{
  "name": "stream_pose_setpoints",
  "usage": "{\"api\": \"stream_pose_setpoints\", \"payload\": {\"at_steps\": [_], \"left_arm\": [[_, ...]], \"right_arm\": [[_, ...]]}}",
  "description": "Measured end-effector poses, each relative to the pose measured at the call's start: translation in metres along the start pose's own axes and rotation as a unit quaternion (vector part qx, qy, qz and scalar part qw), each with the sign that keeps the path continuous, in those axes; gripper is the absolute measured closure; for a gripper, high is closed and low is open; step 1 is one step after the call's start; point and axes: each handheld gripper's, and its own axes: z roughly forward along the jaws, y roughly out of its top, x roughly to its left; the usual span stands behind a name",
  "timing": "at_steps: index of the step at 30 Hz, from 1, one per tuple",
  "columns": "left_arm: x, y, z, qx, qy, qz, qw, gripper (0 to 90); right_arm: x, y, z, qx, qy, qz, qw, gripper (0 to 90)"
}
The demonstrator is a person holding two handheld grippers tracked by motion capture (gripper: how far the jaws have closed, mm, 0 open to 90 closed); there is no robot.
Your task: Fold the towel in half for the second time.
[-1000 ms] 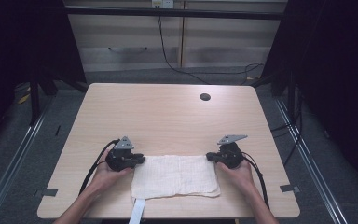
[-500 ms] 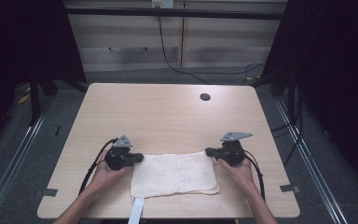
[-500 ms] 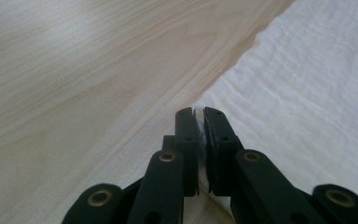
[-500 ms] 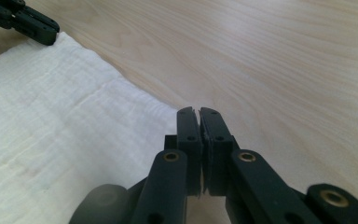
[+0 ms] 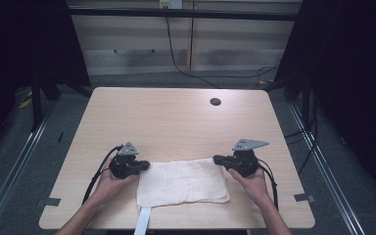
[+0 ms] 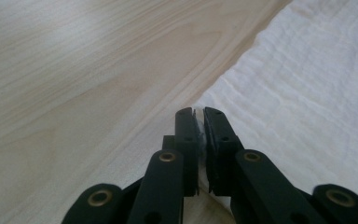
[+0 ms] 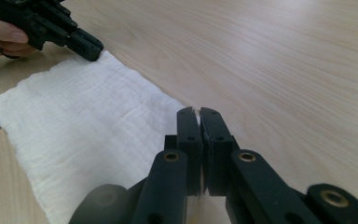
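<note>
A white cloth [image 5: 181, 182] lies flat near the front edge of the wooden table [image 5: 176, 122]. My left gripper [image 5: 146, 165] is at its far left corner, low on the table. In the left gripper view the jaws [image 6: 198, 112] are shut on that corner of the cloth [image 6: 307, 93]. My right gripper [image 5: 216, 159] is at the far right corner, a little above the table. In the right gripper view its jaws [image 7: 198, 111] are shut on that edge of the cloth [image 7: 84, 116], and the left gripper [image 7: 91, 51] shows at the opposite corner.
A small dark round hole [image 5: 215, 102] sits in the table's far right part. A white strip [image 5: 144, 220] hangs over the front edge below the cloth. Cables trail from both grippers towards the person. Bare wood stretches beyond the cloth.
My right gripper has risen slightly with the cloth's far right corner. The left gripper has stayed at the far left corner.
</note>
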Motion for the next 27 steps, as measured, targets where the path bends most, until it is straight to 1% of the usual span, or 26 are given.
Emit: {"api": "stream_pose_setpoints", "payload": {"at_steps": [2,3,4,5,8,10,11,12,15,18,20,21,25,27], "left_arm": [[0.001,0.000,-0.001,-0.001,0.006,-0.004,1.0000,85.2],[0.002,-0.001,-0.001,0.000,0.007,0.000,1.0000,85.1],[0.003,-0.001,-0.001,0.000,0.010,-0.001,0.9999,85.2],[0.003,-0.001,-0.001,-0.003,0.011,-0.007,0.9999,85.2],[0.004,-0.002,-0.001,-0.007,0.013,-0.012,0.9998,85.2],[0.005,-0.002,-0.002,-0.004,0.014,-0.006,0.9999,85.1],[0.007,-0.002,-0.002,-0.006,0.020,-0.002,0.9998,85.1],[0.007,-0.002,-0.001,-0.008,0.015,-0.011,0.9998,85.2],[0.009,-0.002,-0.002,-0.007,0.021,-0.014,0.9997,85.1],[0.008,-0.002,-0.002,-0.006,0.026,-0.011,0.9996,85.2],[0.007,-0.001,-0.002,-0.004,0.025,-0.010,0.9996,85.2],[0.007,-0.001,-0.003,-0.001,0.031,-0.005,0.9995,85.2],[0.007,-0.001,-0.002,-0.003,0.032,-0.007,0.9995,85.1],[0.006,-0.001,-0.002,0.000,0.032,-0.002,0.9995,85.1]], "right_arm": [[0.004,0.001,0.000,0.000,0.004,-0.005,1.0000,87.8],[0.006,0.001,0.000,-0.002,0.007,-0.007,0.9999,87.8],[0.008,0.001,0.000,-0.001,0.009,-0.008,0.9999,87.8],[0.010,0.002,0.001,0.000,0.012,-0.011,0.9999,87.8],[0.017,0.003,0.001,-0.002,0.020,-0.017,0.9997,87.8],[0.020,0.004,0.002,-0.005,0.026,-0.017,0.9995,87.8],[0.022,0.005,0.002,-0.006,0.027,-0.017,0.9995,87.8],[0.023,0.006,0.003,-0.008,0.029,-0.017,0.9994,87.8],[0.030,0.008,0.007,-0.004,0.038,-0.024,0.9990,87.8],[0.038,0.007,0.008,0.000,0.048,-0.033,0.9983,87.7],[0.042,0.006,0.008,0.003,0.050,-0.038,0.9980,87.5],[0.045,0.004,0.006,0.006,0.051,-0.040,0.9979,87.5],[0.053,-0.004,0.001,0.014,0.059,-0.046,0.9971,87.5],[0.056,-0.011,0.000,0.025,0.063,-0.050,0.9964,87.5]]}}
